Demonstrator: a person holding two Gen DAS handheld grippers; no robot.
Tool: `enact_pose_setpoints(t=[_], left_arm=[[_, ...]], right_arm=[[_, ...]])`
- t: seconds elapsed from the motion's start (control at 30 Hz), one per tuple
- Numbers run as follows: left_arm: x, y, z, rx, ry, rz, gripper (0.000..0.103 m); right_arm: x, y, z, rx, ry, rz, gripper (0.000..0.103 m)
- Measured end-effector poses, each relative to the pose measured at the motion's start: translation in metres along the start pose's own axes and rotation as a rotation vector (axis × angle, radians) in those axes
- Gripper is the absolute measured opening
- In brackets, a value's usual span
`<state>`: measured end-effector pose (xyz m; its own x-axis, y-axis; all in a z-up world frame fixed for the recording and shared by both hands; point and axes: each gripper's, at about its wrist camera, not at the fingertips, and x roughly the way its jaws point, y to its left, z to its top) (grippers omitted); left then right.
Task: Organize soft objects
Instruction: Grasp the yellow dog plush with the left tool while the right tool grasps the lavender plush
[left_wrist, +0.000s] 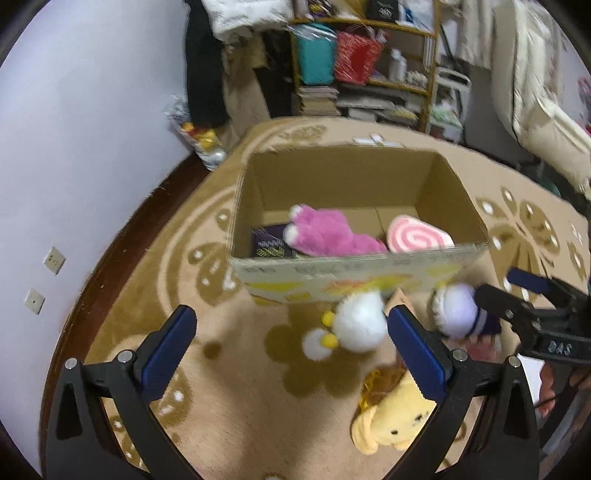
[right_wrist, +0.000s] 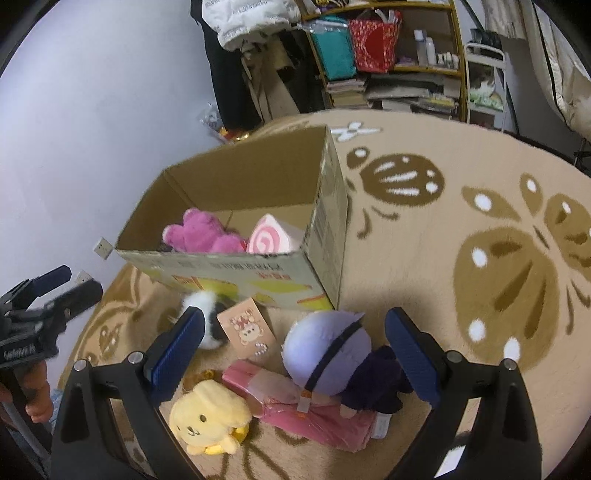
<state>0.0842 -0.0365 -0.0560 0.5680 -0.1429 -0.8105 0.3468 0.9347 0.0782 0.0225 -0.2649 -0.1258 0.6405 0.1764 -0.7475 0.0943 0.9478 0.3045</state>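
Lavender-headed doll (right_wrist: 328, 354) between parted jaws

Left gripper (left_wrist: 291, 343) jaws wide apart, nothing btwn them, above rug (left_wrist: 236, 369). Cardboard box (left_wrist: 343, 266) ahead, open top; pink plush (left_wrist: 325, 232) + pink swirl cushion (left_wrist: 419, 236) inside. White fluffy toy (left_wrist: 358, 325) just in front of box. Yellow plush (left_wrist: 388, 421) near right finger. Right gripper (left_wrist: 517, 295) at lavender-headed doll (left_wrist: 458, 310), grip unclear.

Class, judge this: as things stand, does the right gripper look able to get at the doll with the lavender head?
Probably yes. The right gripper is open with the lavender-headed doll lying between its fingers on the pink package, and nothing covers the doll from above.
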Motion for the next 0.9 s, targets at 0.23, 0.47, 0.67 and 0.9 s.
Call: enact_pose_setpoints(t=[0.23, 0.47, 0.67, 0.9], left_arm=[[0.030, -0.025, -0.019, 0.101, 0.156, -0.022, 0.102], [0.041, -0.048, -0.029, 0.180, 0.214, -0.063, 0.102], [0.050, -0.066, -0.040, 0.255, 0.259, -0.088, 0.102], [0.051, -0.086, -0.046, 0.315, 0.282, -0.156, 0.102]], right_arm=[[0.015, -0.007, -0.001, -0.012, 0.060, -0.025, 0.101], [0.023, -0.010, 0.000, -0.013, 0.102, -0.019, 0.093], [0.039, -0.019, -0.006, 0.012, 0.156, -0.025, 0.093], [0.054, -0.025, -0.011, 0.021, 0.200, -0.031, 0.092]])
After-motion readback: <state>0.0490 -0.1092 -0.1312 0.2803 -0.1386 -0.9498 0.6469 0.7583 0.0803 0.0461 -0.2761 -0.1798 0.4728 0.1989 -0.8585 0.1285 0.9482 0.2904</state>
